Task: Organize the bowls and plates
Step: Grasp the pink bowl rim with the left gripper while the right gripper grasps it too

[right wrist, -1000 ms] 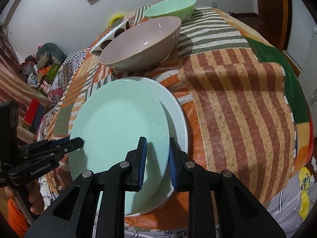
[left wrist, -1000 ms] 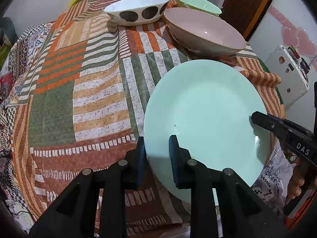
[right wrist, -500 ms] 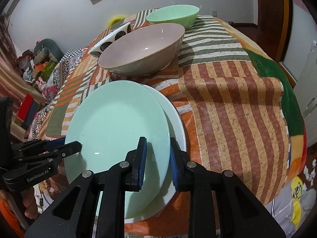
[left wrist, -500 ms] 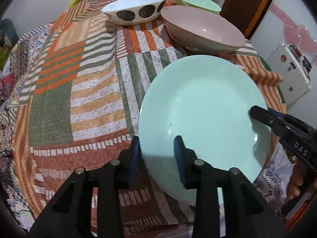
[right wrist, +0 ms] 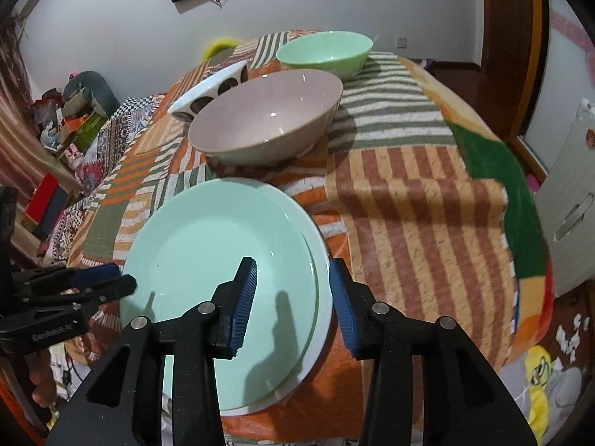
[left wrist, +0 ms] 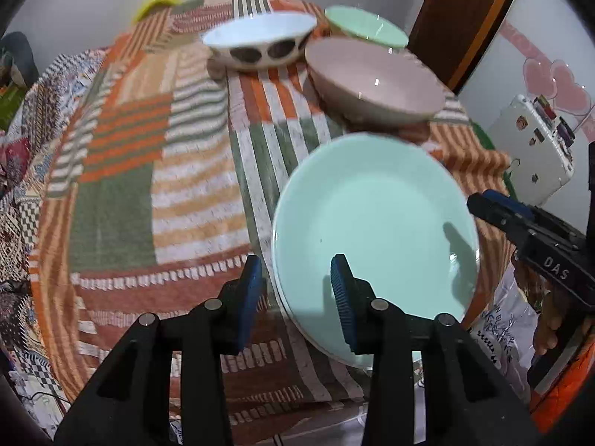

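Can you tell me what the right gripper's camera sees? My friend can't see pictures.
A mint green plate sits stacked on a white plate, with the open right gripper straddling their rims. Three bowls stand behind on a striped cloth.

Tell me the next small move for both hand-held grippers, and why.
Probably lift both clear. The green plate already rests on the white plate; the left hand-held gripper and right hand-held gripper have just been opening, pads off the rims. The pink bowl could come next.
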Demonstrator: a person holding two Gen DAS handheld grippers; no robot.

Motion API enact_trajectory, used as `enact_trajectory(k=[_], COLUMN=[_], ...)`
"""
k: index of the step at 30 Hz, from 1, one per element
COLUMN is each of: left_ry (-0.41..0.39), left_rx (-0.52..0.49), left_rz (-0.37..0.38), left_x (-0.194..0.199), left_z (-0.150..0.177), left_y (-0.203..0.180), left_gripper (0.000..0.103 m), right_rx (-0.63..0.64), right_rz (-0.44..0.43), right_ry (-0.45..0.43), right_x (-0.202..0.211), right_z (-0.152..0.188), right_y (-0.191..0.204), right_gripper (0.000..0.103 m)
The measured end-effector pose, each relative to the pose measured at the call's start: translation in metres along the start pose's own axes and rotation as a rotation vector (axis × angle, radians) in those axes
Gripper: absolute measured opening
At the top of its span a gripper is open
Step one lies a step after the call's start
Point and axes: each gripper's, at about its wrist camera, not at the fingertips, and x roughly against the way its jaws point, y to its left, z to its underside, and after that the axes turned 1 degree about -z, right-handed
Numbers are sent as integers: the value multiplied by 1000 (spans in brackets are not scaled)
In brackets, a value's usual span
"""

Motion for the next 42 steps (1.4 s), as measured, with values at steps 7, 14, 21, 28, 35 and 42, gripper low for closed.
enact_trajectory(k=[7, 14, 21, 28, 35, 42], left_ry=[-139, -234, -232, -186, -179, -135], left_rx=[-1, 18, 13, 4, 24, 17], left_rz=[-10, -18, -33, -18, 4, 30], left_x=[40, 50, 23, -19, -51, -75], left_z=[-23, -62, -99, -127, -143, -152], left_y=[1, -1, -6, -10, -5, -3], left_gripper=[54, 62, 63, 63, 61, 41], right_rx=[1, -2, -10, -4, -29, -71], right_rz=[-20, -19, -6, -1, 3, -36], right_ry=[-53, -123, -167, -168, -135, -95], right_x=[16, 28, 20, -3, -33, -52], right_z=[-14, -41, -68, -93, -103, -106], right_y=[-2, -8, -14, -19, -27, -35], right_gripper=[41, 48, 53, 53, 53, 53])
